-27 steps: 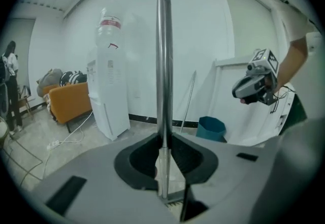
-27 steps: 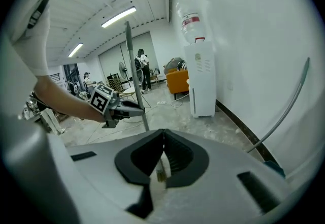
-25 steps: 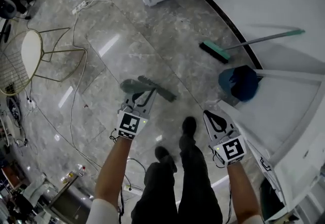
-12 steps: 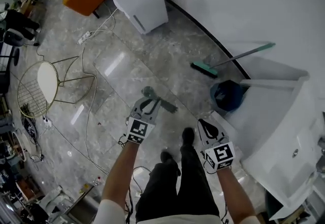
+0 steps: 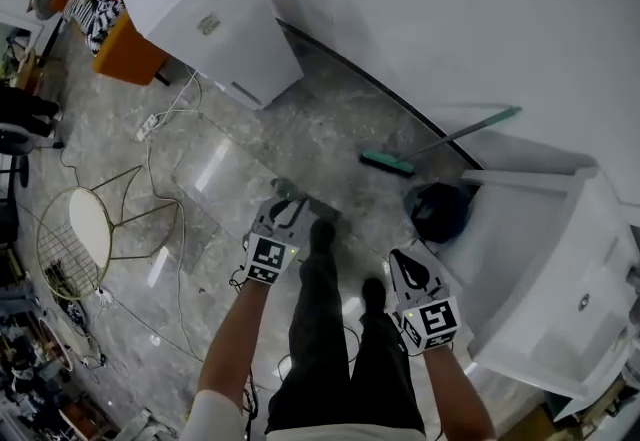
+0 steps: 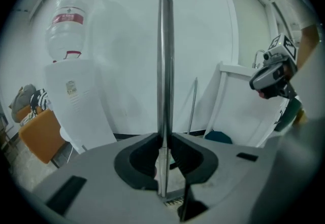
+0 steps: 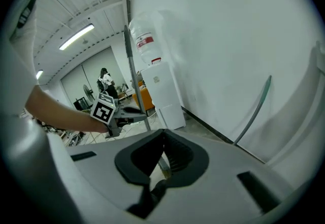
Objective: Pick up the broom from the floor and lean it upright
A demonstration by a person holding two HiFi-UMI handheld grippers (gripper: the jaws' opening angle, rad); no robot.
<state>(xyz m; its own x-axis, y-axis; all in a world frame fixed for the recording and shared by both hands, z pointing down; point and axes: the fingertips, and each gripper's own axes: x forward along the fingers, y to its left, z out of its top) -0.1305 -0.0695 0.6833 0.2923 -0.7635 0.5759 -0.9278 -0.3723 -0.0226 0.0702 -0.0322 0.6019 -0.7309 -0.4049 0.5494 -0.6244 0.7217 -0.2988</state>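
My left gripper (image 6: 163, 139) has its dark, rubber-lined jaws clamped narrowly on the broom (image 6: 164, 65). Its thin, smooth metal handle stands nearly upright before the plain white wall. Its flat grey head (image 5: 305, 201) is down by the polished marble floor (image 5: 250, 144), just beyond that gripper; I cannot tell whether it touches. My right gripper (image 7: 165, 134) hangs alongside, jaws closed together on nothing. A second broom (image 5: 388, 163) with a green bristle block leans on the curved wall, near a rounded blue dustpan (image 5: 436, 211) and a boxy white water dispenser (image 5: 215, 29).
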